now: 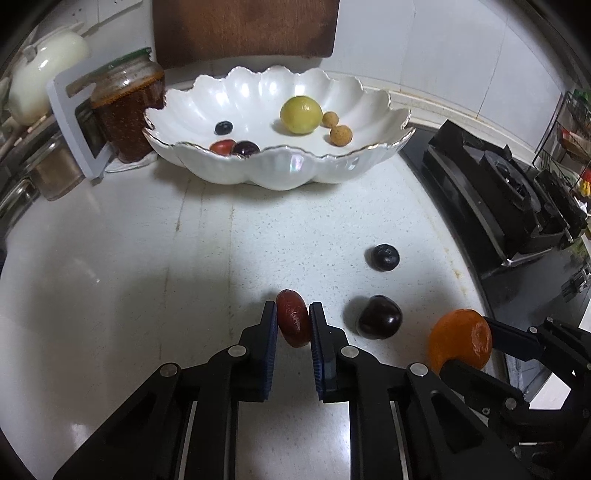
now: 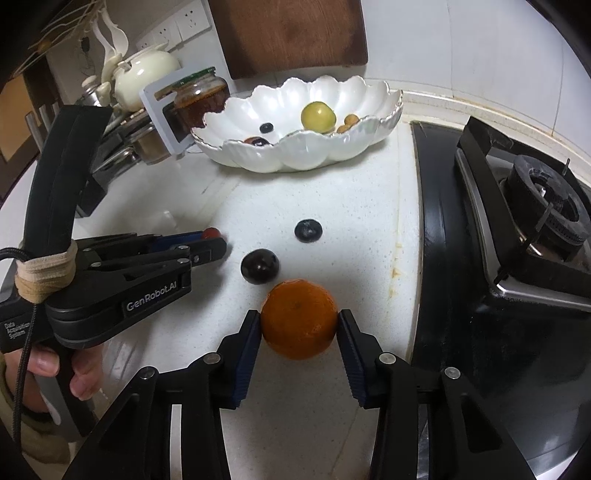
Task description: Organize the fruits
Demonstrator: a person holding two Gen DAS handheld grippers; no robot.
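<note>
My left gripper [image 1: 293, 317] is shut on a red date [image 1: 293, 318] just above the white counter; it also shows in the right wrist view [image 2: 216, 240]. My right gripper [image 2: 299, 325] is shut on an orange [image 2: 300, 319], seen too in the left wrist view [image 1: 461, 340]. A dark cherry [image 1: 379, 316] [image 2: 259, 271] and a blueberry [image 1: 385, 257] [image 2: 308, 230] lie loose on the counter between them. A white scalloped bowl [image 1: 280, 171] [image 2: 295, 157] at the back holds a yellow-green fruit [image 1: 301, 114], two longans [image 1: 340, 135], a blueberry, a red fruit and a dark cherry.
A black gas stove [image 2: 524, 229] [image 1: 498, 199] borders the counter on the right. A jar of red sauce [image 1: 127, 107], a white teapot [image 2: 146, 75] and metal pots stand at the back left. A wooden board [image 1: 243, 29] leans on the wall behind the bowl.
</note>
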